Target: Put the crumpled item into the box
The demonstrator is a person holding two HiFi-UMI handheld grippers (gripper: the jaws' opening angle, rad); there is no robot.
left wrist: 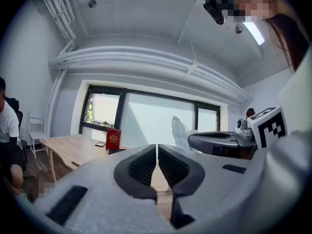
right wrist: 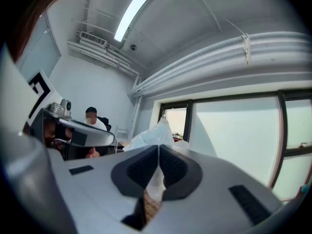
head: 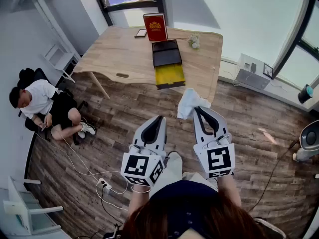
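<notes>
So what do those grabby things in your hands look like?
The left tongs and right tongs are light grey plastic wedges with black ribbed pads inside. Each carries a cube of black-and-white square markers at the back. The person wears a dark blue top.

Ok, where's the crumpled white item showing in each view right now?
Head view: crumpled white item at centre, pinched at the tip of the right tongs, over the floor.
Left gripper view: right of centre, against the window.
Right gripper view: just above the shut tongs, centre-left.
Shared landmark: the seated person in a white shirt.
</notes>
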